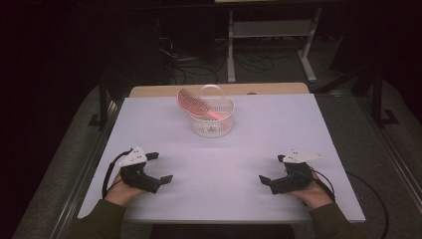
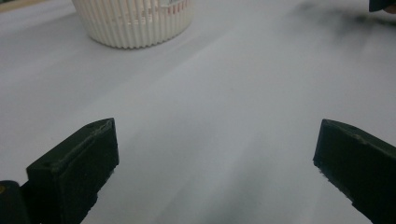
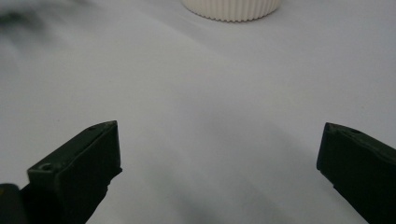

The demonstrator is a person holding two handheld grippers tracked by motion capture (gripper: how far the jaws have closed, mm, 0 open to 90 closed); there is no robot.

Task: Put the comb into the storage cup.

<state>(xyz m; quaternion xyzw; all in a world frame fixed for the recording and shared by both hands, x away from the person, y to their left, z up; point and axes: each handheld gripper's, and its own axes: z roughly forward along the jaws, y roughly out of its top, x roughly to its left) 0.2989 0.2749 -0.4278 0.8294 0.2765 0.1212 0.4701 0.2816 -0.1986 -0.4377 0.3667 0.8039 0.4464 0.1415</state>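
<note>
A white ribbed basket [image 1: 212, 122] with a hoop handle stands on the white table [image 1: 219, 164] toward the far middle. A pink hairbrush [image 1: 195, 105] leans in it, head sticking out over the left rim. My left gripper [image 1: 160, 167] rests near the front left, open, with nothing between its jaws. My right gripper [image 1: 271, 169] rests near the front right, also open and empty. The basket [image 2: 134, 21] shows at the top of the left gripper view, and the basket's base [image 3: 231, 8] at the top of the right gripper view. Both jaw pairs stand wide apart over bare table.
A wooden edge [image 1: 219, 89] shows behind the white table top. Beyond it are metal desk legs [image 1: 231, 50] and cables [image 1: 189, 69] on a dark floor. Bare table lies between the grippers and the basket.
</note>
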